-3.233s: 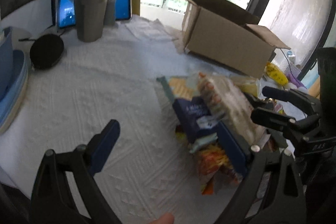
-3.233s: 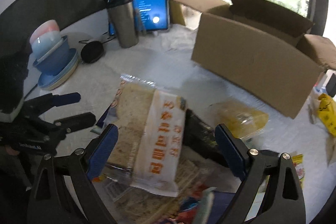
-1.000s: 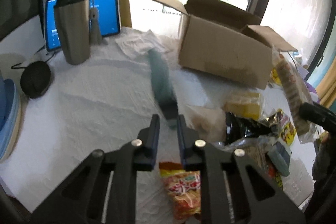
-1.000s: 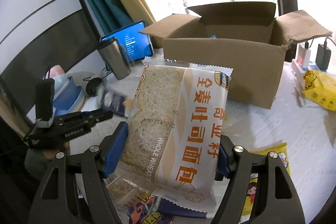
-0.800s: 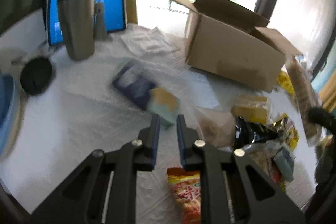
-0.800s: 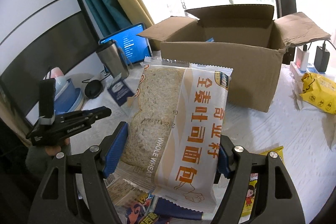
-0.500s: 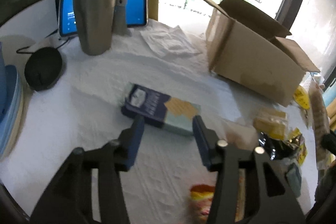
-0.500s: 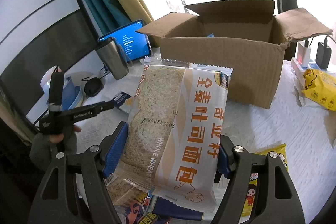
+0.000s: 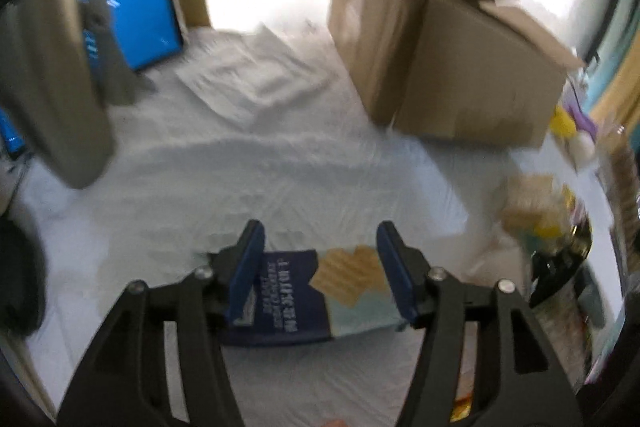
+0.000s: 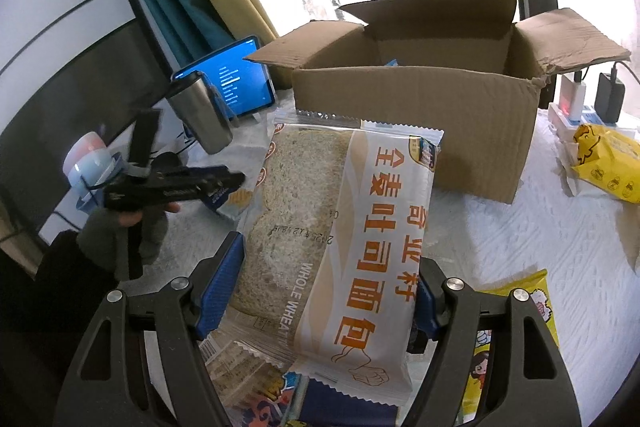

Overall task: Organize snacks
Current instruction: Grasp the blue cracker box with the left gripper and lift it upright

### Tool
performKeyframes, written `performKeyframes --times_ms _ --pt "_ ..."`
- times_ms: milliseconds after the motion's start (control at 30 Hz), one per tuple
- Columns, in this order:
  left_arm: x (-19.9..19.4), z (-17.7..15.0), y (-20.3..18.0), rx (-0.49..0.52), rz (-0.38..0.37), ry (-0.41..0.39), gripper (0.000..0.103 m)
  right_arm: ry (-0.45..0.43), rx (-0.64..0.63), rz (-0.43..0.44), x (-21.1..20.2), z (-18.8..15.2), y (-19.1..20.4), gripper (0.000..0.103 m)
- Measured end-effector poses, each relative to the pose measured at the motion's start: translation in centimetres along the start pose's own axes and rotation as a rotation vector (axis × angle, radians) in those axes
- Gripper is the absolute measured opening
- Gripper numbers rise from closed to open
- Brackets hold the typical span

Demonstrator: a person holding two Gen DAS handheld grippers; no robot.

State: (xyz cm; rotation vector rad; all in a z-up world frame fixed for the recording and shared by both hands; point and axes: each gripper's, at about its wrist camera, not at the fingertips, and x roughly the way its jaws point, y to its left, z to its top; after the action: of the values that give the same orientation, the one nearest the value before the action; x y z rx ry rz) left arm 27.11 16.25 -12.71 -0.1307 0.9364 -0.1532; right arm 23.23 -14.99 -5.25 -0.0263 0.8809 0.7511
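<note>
While its jaws are opening, the left gripper hangs over a dark blue and pale teal snack pack that lies flat on the white tablecloth. The pack sits between the 2 blue pads, which stand clear of its sides. Beyond it, an open cardboard box stands toward the far right of the table, with a steel tumbler and a lit blue tablet at the far left. A loose heap of snack packets lies along the right edge; this view is blurred and their labels cannot be read.

From the right wrist, the right gripper stands wide, its 2 pads pressed on the sides of a whole wheat bread packet held upright above the table, in front of the cardboard box. More snack packets lie under it at the near edge, a yellow packet just right of it and a yellow bag near the far right edge. At left, a gloved hand holds the left gripper, tips down at the blue pack, with the tumbler and tablet behind.
</note>
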Motion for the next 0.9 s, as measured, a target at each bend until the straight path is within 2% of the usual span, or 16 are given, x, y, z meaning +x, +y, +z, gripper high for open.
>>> performKeyframes --times_ms 167,400,633,733,867,900 --pt "-0.3 -0.5 0.0 0.018 -0.013 0.032 0.060 0.003 -0.002 -0.006 0.0 0.0 0.3 0.077" --pt "-2.2 -3.3 -0.4 0.015 -0.007 0.060 0.060 0.004 -0.012 0.001 -0.1 0.0 0.5 0.077" --pt "-3.3 -6.6 -3.2 0.071 -0.004 0.096 0.060 0.000 -0.009 0.005 -0.5 -0.4 0.5 0.077" --pt "-2.9 -7.0 -4.4 0.116 0.065 0.066 0.060 -0.002 -0.004 0.005 -0.6 -0.5 0.6 0.077" --pt "-2.5 -6.3 -4.5 0.068 0.089 0.038 0.059 -0.010 -0.006 0.000 -1.1 -0.5 0.6 0.077" --pt "-2.4 -6.2 -4.4 0.056 0.092 0.029 0.053 -0.012 -0.006 -0.002 -1.3 -0.5 0.6 0.077"
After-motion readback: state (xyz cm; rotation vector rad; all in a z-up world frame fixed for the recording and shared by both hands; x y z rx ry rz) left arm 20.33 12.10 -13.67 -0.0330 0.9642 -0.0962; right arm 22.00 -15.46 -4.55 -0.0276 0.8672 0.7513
